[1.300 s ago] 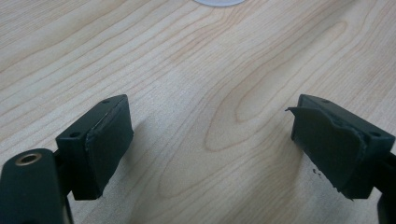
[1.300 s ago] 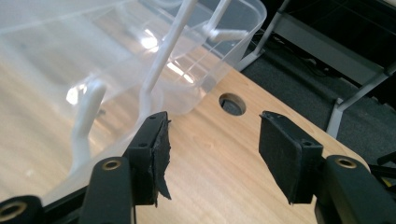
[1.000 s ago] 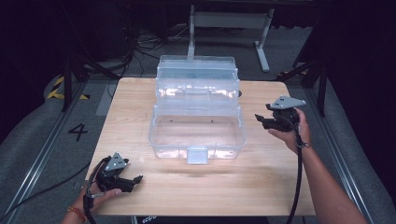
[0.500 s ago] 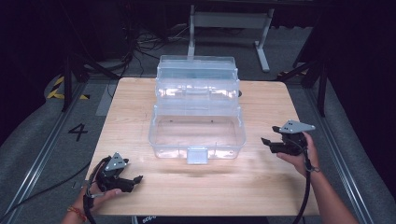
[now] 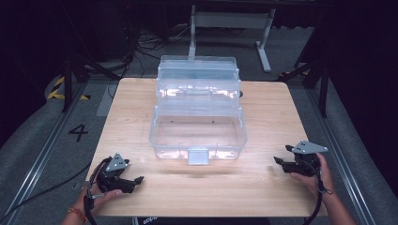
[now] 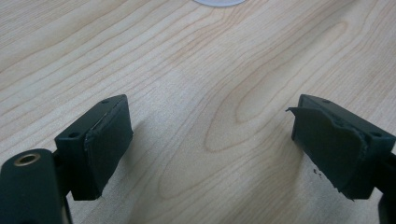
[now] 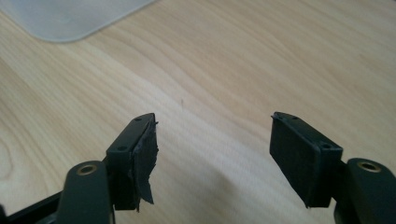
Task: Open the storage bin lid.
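A clear plastic tiered box [image 5: 199,115] stands open in the middle of the wooden table [image 5: 267,108], its trays stepped back and its bottom bin empty, with a latch [image 5: 197,156] at the front. My left gripper [image 5: 136,180] rests low on the table at the front left, open with nothing between its jaws [image 6: 210,140]. Over the front right of the table, my right gripper [image 5: 278,162] is held in a hand, also open and empty [image 7: 212,144]. A corner of the clear box [image 7: 70,18] shows at the upper left of the right gripper view.
Dark floor, cables [image 5: 136,42] and a metal stand [image 5: 230,23] lie beyond the table's far edge. A floor rail [image 5: 42,150] runs along the left side. Bare wood flanks the box on both sides and in front.
My right gripper has come down and toward the near edge, from beside the box's right end to the front right of the table. The left gripper has stayed put.
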Demonstrator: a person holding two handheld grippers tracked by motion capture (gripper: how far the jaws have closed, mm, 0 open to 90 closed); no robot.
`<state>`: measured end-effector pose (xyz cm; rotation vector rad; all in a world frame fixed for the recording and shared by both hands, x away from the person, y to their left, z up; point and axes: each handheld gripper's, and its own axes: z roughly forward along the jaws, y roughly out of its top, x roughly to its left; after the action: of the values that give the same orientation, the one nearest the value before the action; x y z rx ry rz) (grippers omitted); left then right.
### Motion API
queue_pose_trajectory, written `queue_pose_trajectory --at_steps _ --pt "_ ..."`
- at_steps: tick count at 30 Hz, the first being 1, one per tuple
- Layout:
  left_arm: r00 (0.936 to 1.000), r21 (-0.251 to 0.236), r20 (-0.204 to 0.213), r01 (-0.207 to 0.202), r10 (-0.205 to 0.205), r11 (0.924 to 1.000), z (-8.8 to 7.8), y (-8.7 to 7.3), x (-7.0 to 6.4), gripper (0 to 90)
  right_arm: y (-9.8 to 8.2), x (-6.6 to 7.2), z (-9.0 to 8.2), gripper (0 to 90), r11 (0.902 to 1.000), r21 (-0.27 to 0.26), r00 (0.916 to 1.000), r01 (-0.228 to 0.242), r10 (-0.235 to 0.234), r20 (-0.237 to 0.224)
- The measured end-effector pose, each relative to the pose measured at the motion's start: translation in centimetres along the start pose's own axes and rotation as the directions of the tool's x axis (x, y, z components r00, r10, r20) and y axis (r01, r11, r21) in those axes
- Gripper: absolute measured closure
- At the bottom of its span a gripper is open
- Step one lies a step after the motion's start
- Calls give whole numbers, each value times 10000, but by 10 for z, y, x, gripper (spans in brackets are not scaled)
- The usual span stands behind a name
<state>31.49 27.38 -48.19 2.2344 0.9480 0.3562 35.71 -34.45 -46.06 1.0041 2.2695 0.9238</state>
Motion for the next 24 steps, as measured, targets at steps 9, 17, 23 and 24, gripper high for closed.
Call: queue_pose_trajectory --at_steps 9,17,23,24 --pt "10000 27 -18 -59 59 10000 0 0 0 127 -30 3 -2 295 9978 90 9976 -658 660 -205" --pt "10000 24 -8 -41 41 10000 0 0 0 127 -37 -4 -2 264 9864 92 9848 -1639 1641 -560" --pt "10000 0 -2 17 -17 10000 0 0 0 124 -37 -5 -2 263 9858 107 9840 -1676 1679 -600" --pt "10000 -4 -4 21 -21 10000 0 0 0 124 -37 -5 -2 262 9859 108 9841 -1671 1675 -594"
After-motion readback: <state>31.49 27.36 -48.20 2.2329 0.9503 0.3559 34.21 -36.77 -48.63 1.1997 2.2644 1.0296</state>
